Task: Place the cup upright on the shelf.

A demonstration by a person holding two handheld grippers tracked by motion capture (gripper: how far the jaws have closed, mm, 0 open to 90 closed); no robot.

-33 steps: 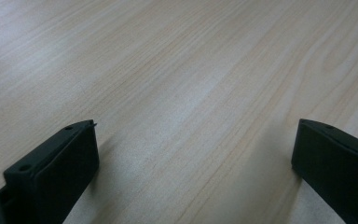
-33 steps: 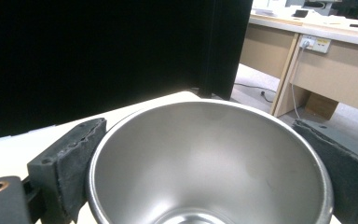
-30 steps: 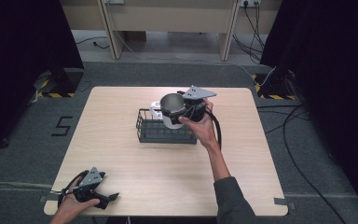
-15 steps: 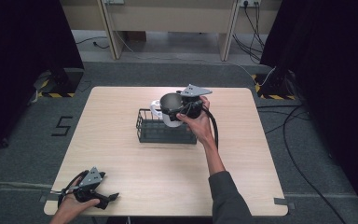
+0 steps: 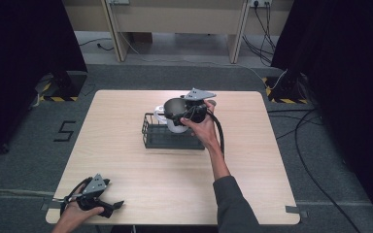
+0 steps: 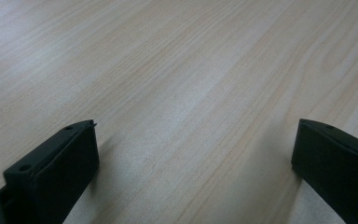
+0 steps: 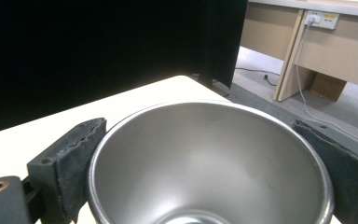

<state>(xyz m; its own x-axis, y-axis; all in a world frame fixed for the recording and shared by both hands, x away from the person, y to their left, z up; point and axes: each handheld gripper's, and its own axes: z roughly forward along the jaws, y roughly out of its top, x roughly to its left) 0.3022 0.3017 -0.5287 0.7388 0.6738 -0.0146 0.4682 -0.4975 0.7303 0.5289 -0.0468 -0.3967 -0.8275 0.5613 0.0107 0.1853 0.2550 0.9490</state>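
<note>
1. Clamping a steel bowl (image 7: 209,163) between its two black jaws, the right tool (image 5: 188,112) is holding it above the far part of the wooden counter (image 5: 184,189); the jaws are pressing on opposite sides of the rim in the right gripper view, where the bowl's bottom is running out of frame.
2. Sitting just beneath the bowl in the high view, a black wire basket (image 5: 171,134) is resting on the counter, with a white cup-like thing (image 5: 164,118) showing behind its far rim, mostly hidden by the bowl and hand and too covered to name firmly.
3. Resting at the near left corner of the counter, the left tool (image 5: 110,206) is lying in the person's left hand (image 5: 75,213), its jaws standing wide apart over bare wood in the left gripper view.
</note>
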